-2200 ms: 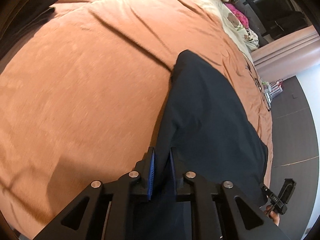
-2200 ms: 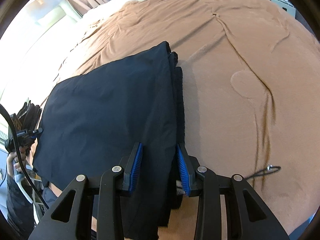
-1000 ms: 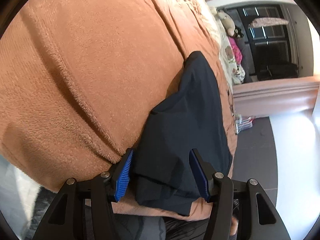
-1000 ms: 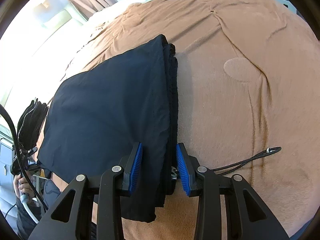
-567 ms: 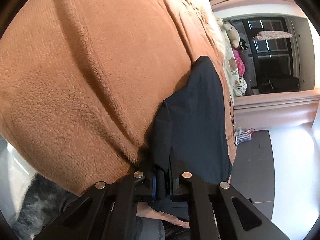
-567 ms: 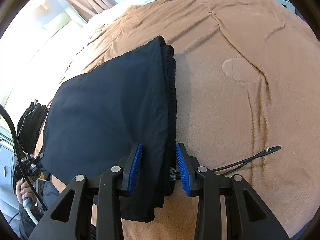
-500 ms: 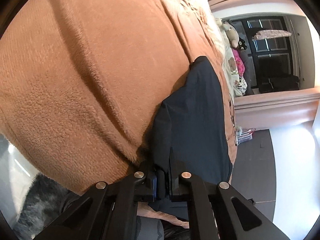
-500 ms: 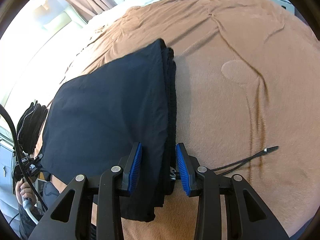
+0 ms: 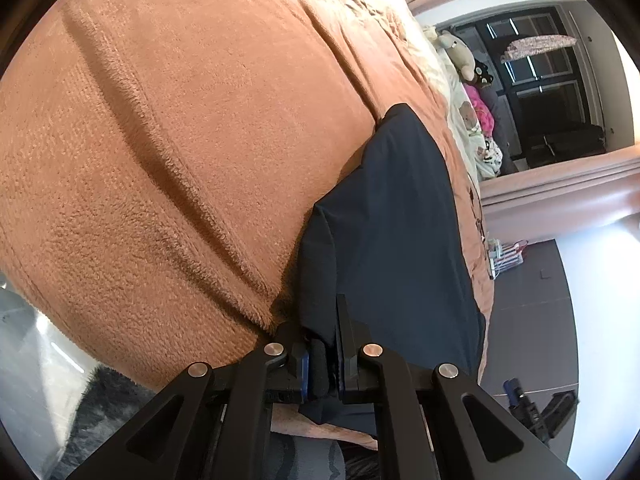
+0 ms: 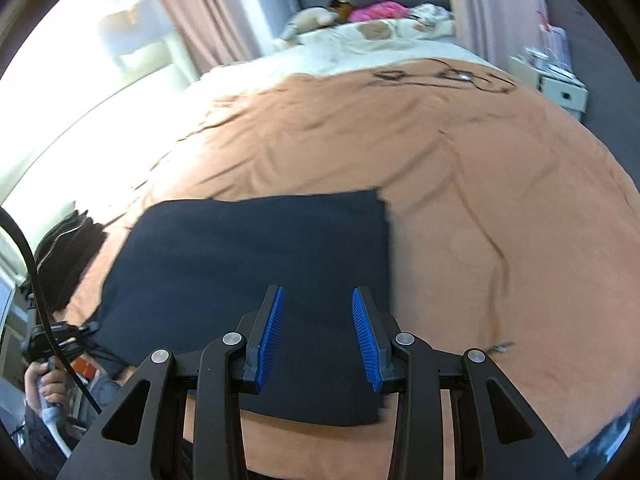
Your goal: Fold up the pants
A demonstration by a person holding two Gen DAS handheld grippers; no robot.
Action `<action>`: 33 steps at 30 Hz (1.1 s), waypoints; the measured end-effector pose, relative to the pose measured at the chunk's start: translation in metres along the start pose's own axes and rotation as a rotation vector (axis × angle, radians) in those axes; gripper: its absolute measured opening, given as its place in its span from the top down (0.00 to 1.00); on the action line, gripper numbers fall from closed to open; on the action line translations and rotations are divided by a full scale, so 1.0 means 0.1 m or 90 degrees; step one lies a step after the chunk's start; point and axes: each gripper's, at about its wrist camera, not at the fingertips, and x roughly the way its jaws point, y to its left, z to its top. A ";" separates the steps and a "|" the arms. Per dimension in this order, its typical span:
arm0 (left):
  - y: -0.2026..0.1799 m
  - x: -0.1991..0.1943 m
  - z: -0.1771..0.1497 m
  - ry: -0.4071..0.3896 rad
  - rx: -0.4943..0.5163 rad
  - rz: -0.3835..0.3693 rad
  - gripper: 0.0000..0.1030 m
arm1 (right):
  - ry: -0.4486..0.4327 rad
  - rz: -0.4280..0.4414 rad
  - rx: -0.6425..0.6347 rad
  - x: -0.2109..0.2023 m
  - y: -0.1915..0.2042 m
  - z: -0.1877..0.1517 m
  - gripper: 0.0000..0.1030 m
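1. Dark navy cloth, the folded pants [image 10: 256, 280], lay flat as a rough rectangle on the brown fleece blanket [image 10: 500, 184] of the bed, close to the bed's near edge.
2. I had the left gripper [image 9: 320, 364] at the near corner of the pants [image 9: 384, 220]; its jaws had just been closing and stood clamped on a thick bunch of the dark fabric between the blue pads.
3. I saw the right gripper [image 10: 318, 336] above the pants, its jaws apart, the blue pads [image 10: 272, 332] gripping nothing.
4. In the right wrist view the picture was blurred, so I could not tell fine detail on the blanket.
5. Toward the far end of the bed I made out pale bedding [image 10: 360, 48] with stuffed toys [image 10: 312, 18], and a black cable [image 10: 444, 76] lay on the blanket near the far edge.
6. At the near left corner a hand [image 10: 42, 380] held the other handle.
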 end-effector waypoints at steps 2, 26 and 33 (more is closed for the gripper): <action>-0.01 0.00 0.00 -0.003 0.010 -0.003 0.92 | 0.002 0.017 -0.025 0.04 0.18 -0.01 0.67; -0.15 -0.12 -0.01 -0.023 0.033 -0.028 0.94 | 0.172 0.073 -0.167 1.14 1.16 -0.19 0.82; -0.20 -0.16 -0.03 -0.028 0.033 -0.037 0.93 | 0.222 0.080 -0.186 1.24 1.11 -0.22 0.88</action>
